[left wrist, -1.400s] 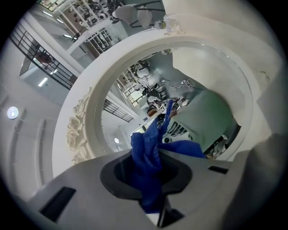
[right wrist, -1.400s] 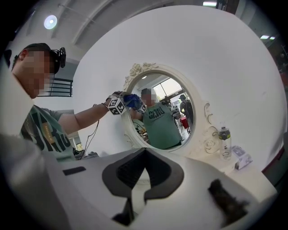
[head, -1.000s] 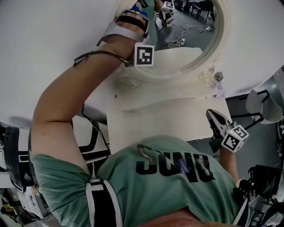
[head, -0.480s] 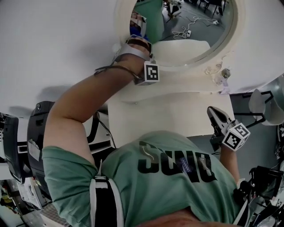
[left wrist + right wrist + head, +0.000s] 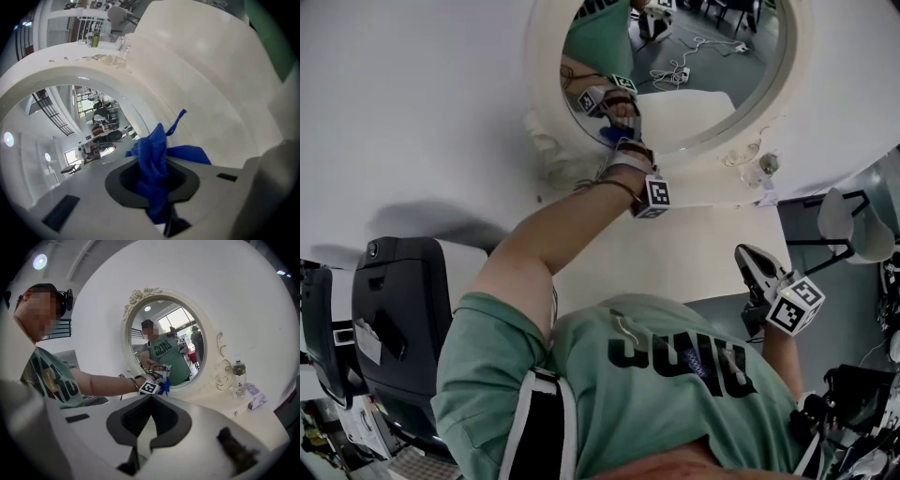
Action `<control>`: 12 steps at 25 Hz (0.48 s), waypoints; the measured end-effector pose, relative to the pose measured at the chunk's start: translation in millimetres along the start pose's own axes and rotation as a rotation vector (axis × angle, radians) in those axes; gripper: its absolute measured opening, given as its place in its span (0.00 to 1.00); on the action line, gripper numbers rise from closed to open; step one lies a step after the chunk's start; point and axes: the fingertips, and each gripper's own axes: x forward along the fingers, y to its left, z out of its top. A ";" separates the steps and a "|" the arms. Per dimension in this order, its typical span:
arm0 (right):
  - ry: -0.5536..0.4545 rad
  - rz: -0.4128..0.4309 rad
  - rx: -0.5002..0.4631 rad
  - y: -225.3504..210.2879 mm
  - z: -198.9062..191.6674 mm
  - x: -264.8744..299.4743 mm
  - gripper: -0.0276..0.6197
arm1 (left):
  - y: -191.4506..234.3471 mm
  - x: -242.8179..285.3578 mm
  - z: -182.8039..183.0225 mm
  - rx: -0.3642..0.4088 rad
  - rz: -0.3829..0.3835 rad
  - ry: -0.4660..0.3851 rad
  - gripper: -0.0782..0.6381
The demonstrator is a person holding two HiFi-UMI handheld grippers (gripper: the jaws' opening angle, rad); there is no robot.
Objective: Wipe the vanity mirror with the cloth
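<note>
Our left claw [image 5: 157,187] grips the blue cloth [image 5: 153,150]; we should press it flat on the mirror [image 5: 61,136] ahead. Right claw [image 5: 149,430] closed, empty.

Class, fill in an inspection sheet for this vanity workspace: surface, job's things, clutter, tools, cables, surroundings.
Surface: white vanity top, mostly bare.
Job's things: oval vanity mirror in an ornate white frame; blue cloth at its lower glass.
Clutter: bottle and small packet right of the mirror.
Tools: left tool shut on the cloth; right tool jaws together, empty, low and away from the mirror.
Cables: a thin cable along the left wrist.
Surroundings: white wall.
</note>
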 end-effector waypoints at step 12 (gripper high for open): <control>-0.040 0.032 -0.003 7.0 2.6 -1.0 0.05 | 51.5 -60.1 -5.2 -0.284 0.100 -0.278 0.22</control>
